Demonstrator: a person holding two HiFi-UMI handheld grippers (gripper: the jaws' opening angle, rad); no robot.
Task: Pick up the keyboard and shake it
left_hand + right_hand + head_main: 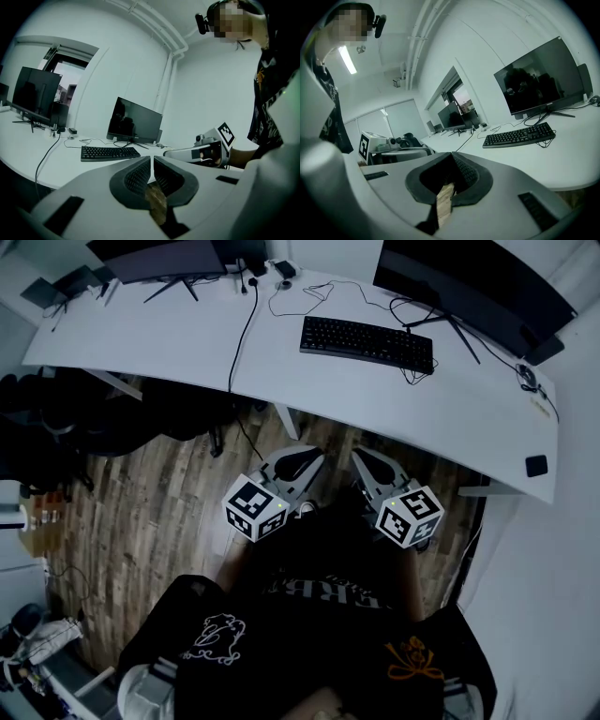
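Observation:
A black keyboard (367,342) lies flat on the white desk (169,343), its cable curling off its right end. The left gripper view shows the keyboard (110,153) ahead and to the left; in the right gripper view the keyboard (519,135) lies ahead to the right. Both grippers hang over the wooden floor, short of the desk's front edge. My left gripper (309,463) is shut with nothing in it, and so is my right gripper (364,463). They point toward the desk, side by side.
Two dark monitors (473,282) (164,256) stand at the back of the desk, with cables (242,324) running over it. A small black item (536,465) sits near the desk's right edge. Dark office chairs (56,418) stand under the desk at left.

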